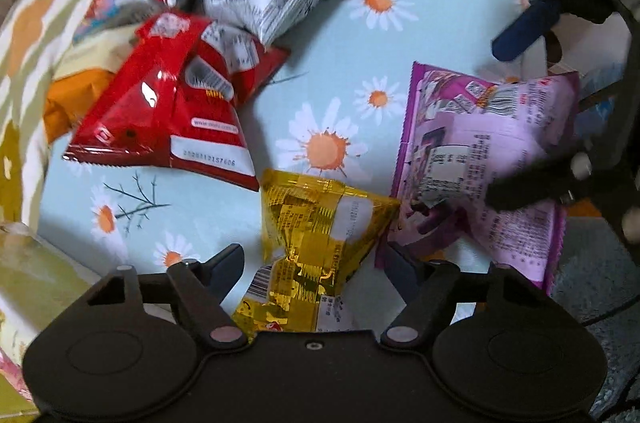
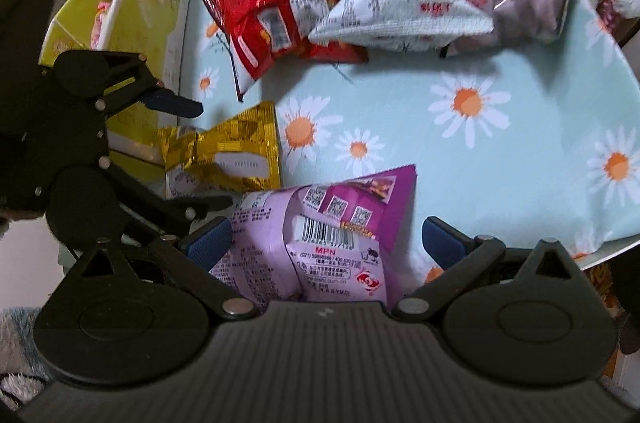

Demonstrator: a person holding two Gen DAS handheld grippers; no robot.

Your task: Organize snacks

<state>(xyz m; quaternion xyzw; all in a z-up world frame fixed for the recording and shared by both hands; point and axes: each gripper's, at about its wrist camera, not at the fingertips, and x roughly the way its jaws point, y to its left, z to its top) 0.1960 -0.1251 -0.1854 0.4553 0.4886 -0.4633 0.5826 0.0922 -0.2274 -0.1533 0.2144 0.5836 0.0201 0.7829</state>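
Our left gripper [image 1: 310, 259] and right gripper [image 2: 326, 241] gape wide, each straddling a packet on the daisy-print tablecloth [image 2: 500, 71]: crinkly gold foil packet [image 1: 316, 223], glossy purple plastic packet [image 2: 320, 235]; closing on puffy film may let either squirt free
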